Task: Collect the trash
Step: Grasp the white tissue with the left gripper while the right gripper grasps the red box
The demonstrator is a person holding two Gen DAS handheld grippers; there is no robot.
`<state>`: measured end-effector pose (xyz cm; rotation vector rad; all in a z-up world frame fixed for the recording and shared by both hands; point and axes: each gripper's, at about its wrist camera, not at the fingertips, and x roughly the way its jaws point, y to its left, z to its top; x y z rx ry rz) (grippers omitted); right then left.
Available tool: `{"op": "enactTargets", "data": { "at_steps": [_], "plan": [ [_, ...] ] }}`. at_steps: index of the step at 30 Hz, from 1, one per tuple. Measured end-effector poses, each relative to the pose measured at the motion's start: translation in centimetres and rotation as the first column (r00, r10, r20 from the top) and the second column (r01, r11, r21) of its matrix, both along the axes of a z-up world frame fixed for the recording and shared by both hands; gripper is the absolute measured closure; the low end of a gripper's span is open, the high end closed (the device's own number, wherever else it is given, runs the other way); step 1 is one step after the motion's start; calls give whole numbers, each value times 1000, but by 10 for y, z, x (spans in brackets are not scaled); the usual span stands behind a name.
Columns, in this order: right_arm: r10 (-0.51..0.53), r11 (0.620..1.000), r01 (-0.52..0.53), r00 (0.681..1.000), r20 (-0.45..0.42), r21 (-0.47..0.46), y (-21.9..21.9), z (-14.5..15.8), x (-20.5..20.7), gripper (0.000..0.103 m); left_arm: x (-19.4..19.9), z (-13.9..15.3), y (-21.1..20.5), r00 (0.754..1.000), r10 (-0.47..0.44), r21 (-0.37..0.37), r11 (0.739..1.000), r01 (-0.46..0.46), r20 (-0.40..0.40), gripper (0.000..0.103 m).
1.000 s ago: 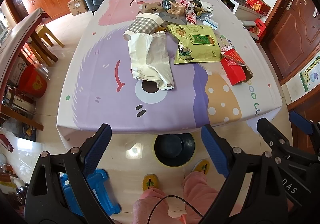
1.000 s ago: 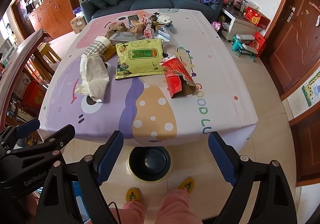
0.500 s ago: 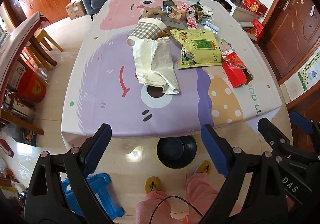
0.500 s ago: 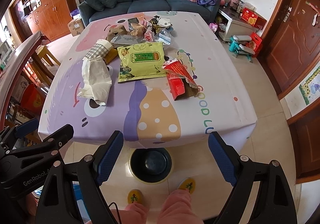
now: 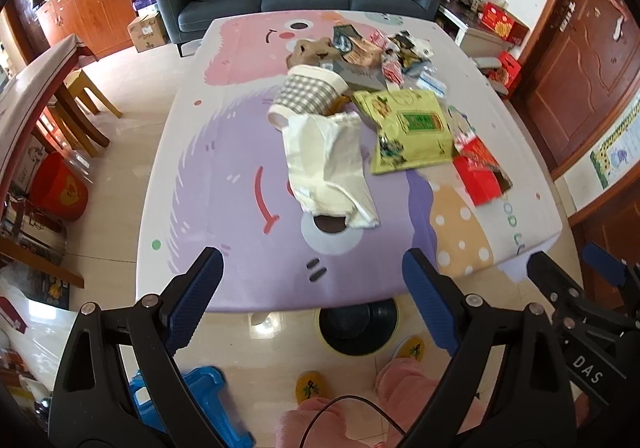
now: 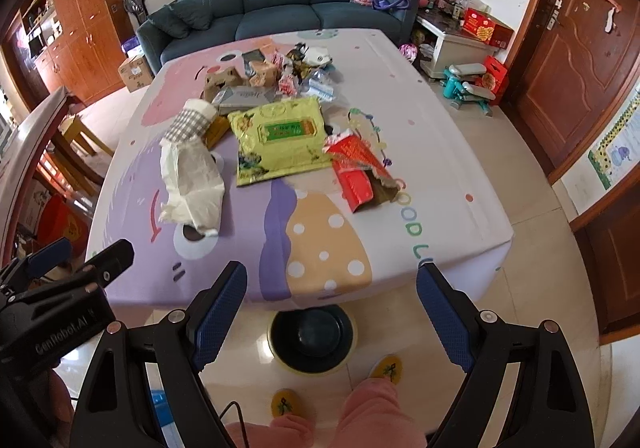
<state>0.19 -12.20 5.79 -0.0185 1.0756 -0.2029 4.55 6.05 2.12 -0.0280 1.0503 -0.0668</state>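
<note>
Trash lies on a table with a cartoon cloth: a crumpled white bag, a checked cup, a yellow-green packet, a red wrapper and several small wrappers at the far end. My left gripper hangs open before the near table edge, holding nothing. My right gripper is open too, just short of the same edge. A black bin stands on the floor under the edge.
A person's pink trouser legs and yellow slippers show below. A blue stool sits at the lower left. A dark sofa lies beyond the table, wooden furniture to the left, doors to the right.
Both grippers have tilted upward and moved slightly toward the table, so the table fills more of each view. Both stay open. Nothing on the table has moved.
</note>
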Motion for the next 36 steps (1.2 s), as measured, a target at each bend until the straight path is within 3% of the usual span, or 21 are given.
{"op": "enactTargets", "data": {
  "at_steps": [6, 13, 24, 30, 36],
  "plan": [
    [-7, 1000, 7, 999, 46, -4, -8, 11, 16, 14, 28, 5, 16, 999, 49, -39, 998, -49, -4, 13],
    [47, 999, -48, 998, 33, 25, -41, 1, 59, 14, 69, -5, 25, 987, 144, -105, 983, -151, -75, 13],
    [223, 965, -206, 970, -95, 162, -101, -61, 151, 18, 137, -65, 9, 945, 165, -121, 971, -206, -283, 13],
    [326, 925, -274, 928, -179, 263, -113, -101, 180, 28, 166, -102, -3, 936, 167, -69, 978, -197, -309, 14],
    [373, 901, -292, 900, -228, 320, -123, -126, 199, 40, 182, -121, -3, 933, 200, -77, 970, -232, -299, 14]
  ]
}}
